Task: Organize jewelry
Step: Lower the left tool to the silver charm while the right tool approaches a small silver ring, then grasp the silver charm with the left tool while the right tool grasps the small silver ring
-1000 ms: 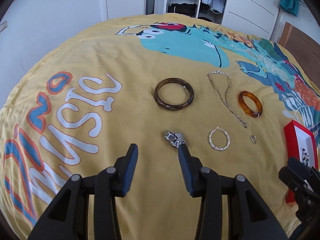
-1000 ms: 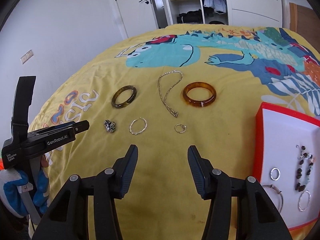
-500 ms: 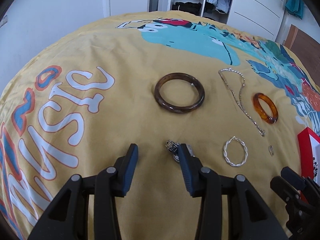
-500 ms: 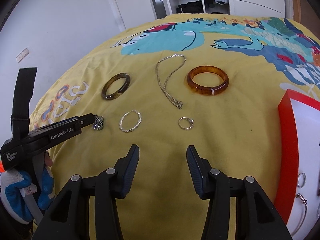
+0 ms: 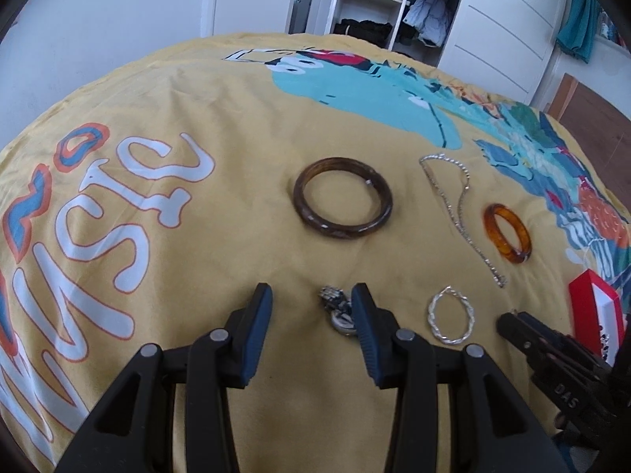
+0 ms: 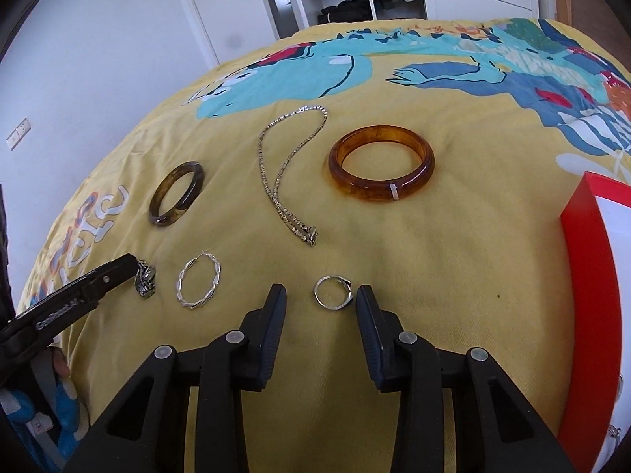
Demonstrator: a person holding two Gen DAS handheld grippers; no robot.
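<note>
Both grippers dropped closer: left gripper [image 5: 311, 299] jaws apart around the charm [image 5: 336, 307], right gripper [image 6: 320, 299] jaws just been closing around the ring [image 6: 332, 291], not touching. Soft bedspread [image 6: 453, 260] could let either slip out.

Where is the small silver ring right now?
In the right wrist view, the small silver ring lies on the yellow bedspread between the right tool's fingers, untouched.
</note>
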